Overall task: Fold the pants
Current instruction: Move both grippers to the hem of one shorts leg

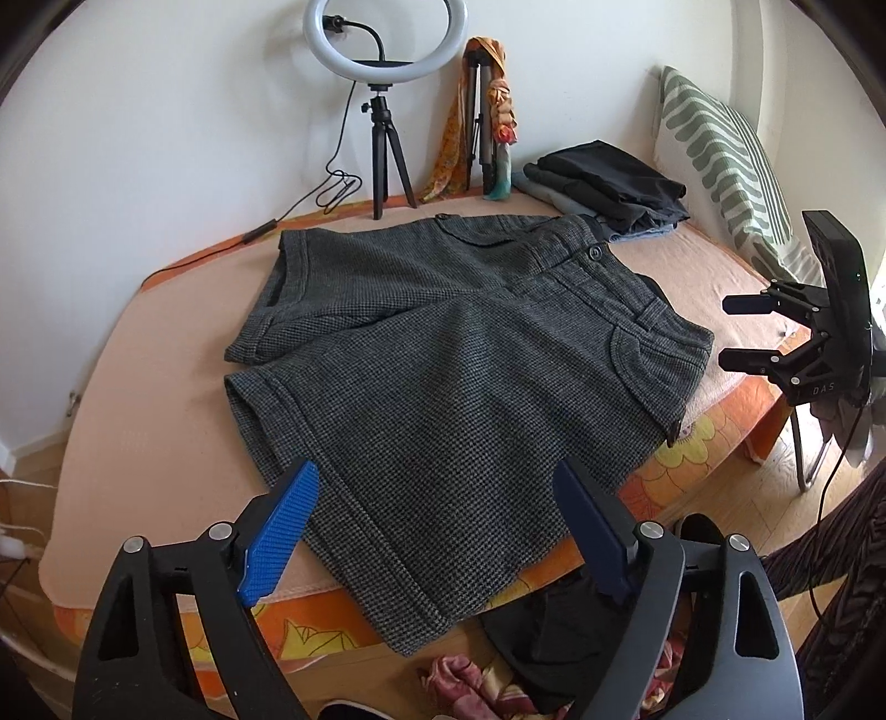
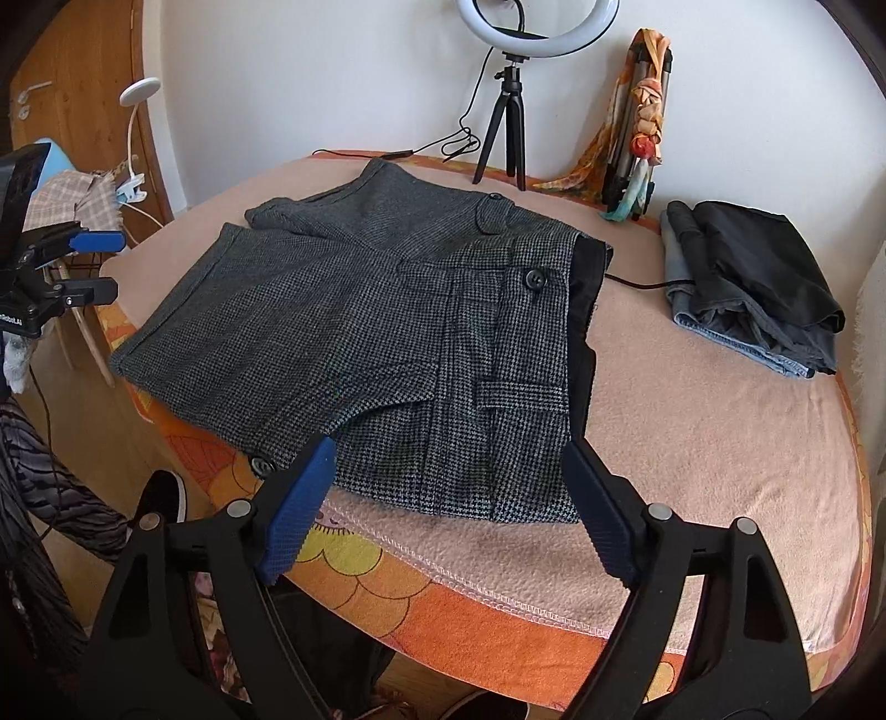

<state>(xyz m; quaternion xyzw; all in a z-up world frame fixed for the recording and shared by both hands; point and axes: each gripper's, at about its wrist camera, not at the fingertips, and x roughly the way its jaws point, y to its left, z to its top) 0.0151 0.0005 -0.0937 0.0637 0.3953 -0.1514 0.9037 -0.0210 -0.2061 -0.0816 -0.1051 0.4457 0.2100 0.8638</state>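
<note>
My left gripper (image 1: pixel 437 531) hangs with its blue fingers (image 1: pixel 279 534) spread wide and holding nothing, just above the near hem of the pants (image 1: pixel 443 343). My right gripper (image 2: pixel 448 509) sits the same way, fingers (image 2: pixel 299 509) apart and empty, over the waistband corner. The grey checked pants lie flat and unfolded on the bed (image 1: pixel 144 387), both legs side by side, one hem draping over the near edge and the buttoned waistband to my right. Beyond them I see a pile of folded dark clothes (image 2: pixel 758 282) near the far corner, well apart from the pants. Against the wall stand a ring light (image 1: pixel 385 44) on its tripod and a scarf-draped tripod (image 1: pixel 487 116).
</note>
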